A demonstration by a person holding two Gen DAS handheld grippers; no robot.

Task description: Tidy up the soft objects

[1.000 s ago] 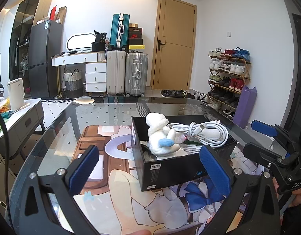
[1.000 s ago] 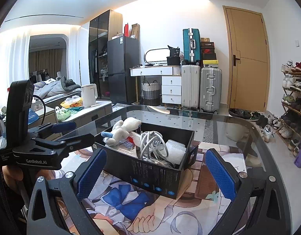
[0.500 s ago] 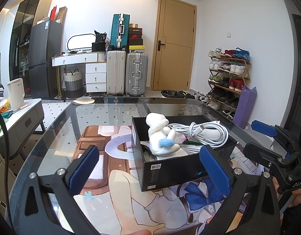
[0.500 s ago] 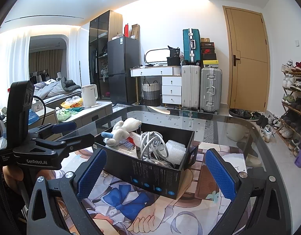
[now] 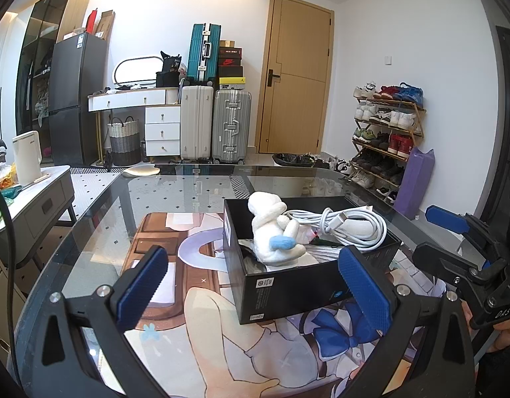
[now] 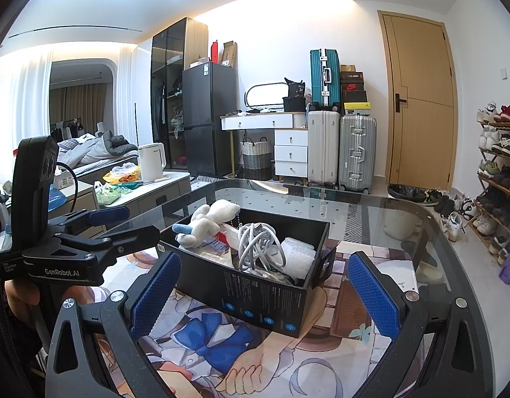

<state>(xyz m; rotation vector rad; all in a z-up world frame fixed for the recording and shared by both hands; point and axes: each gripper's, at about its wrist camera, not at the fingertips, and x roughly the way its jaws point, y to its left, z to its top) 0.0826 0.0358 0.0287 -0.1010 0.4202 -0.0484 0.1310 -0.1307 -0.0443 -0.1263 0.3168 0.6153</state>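
Observation:
A black cardboard box (image 5: 288, 285) (image 6: 265, 301) stands on the printed mat of a glass table. Inside it lie a white plush toy (image 5: 271, 232) (image 6: 205, 222) with a blue tip, a coiled white cable (image 5: 348, 229) (image 6: 260, 245) and a piece of bubble wrap (image 6: 298, 255). My left gripper (image 5: 251, 285) is open, held just short of the box's near wall, nothing between its fingers. My right gripper (image 6: 265, 293) is open too, facing the box's long side from the other corner. Each gripper shows in the other's view, the right gripper (image 5: 467, 255) and the left gripper (image 6: 99, 232).
The glass table (image 5: 175, 189) has a curved edge all round. A low white cabinet (image 5: 32, 195) with a kettle stands to the left. Suitcases (image 5: 215, 122), drawers and a door are at the back. A shoe rack (image 5: 387, 132) lines the right wall.

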